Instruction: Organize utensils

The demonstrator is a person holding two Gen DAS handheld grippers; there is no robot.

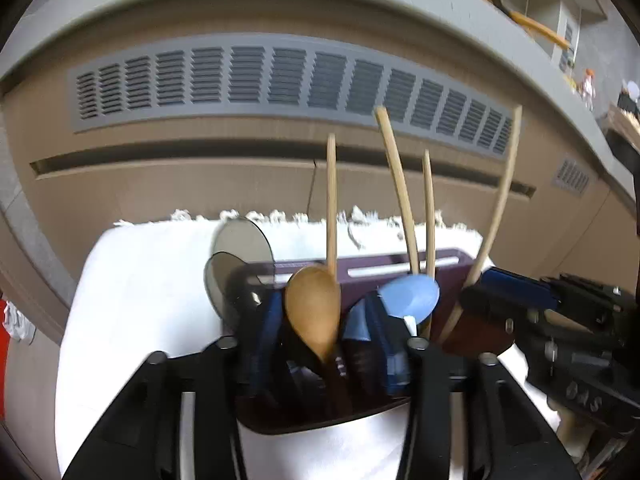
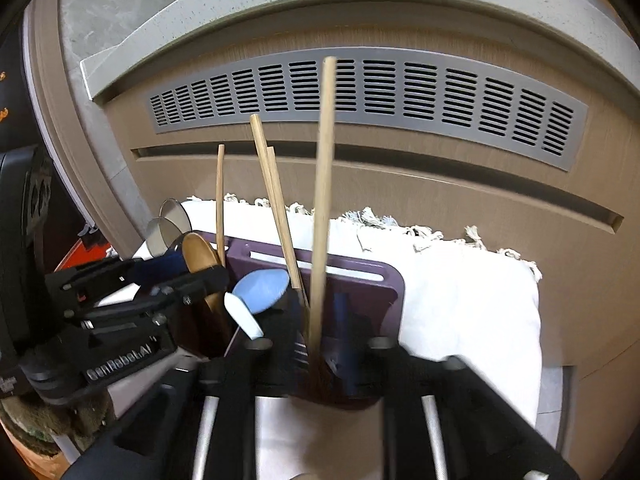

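**Both grippers at the utensil holder**

I have both grippers down at the dark purple utensil holder (image 1: pixel 400 270), which stands on the white fringed cloth (image 1: pixel 132 280) before a brown wall panel with a grey vent grille (image 1: pixel 280 80).

In the left wrist view, my left gripper (image 1: pixel 320 344) has its fingers partly apart. The wooden spoon (image 1: pixel 314 304) stands bowl up between them; I cannot tell if the pads touch it. Beside it a blue spoon (image 1: pixel 412 294) also stands bowl up, and several wooden handles rise from the holder. Two round grey discs (image 1: pixel 244 240) stand at the left end of the holder.

In the right wrist view, my right gripper (image 2: pixel 320 344) is partly apart too, and a long wooden stick (image 2: pixel 322 200) stands upright in the holder between its fingers. The picture is blurred there, so contact I cannot confirm.
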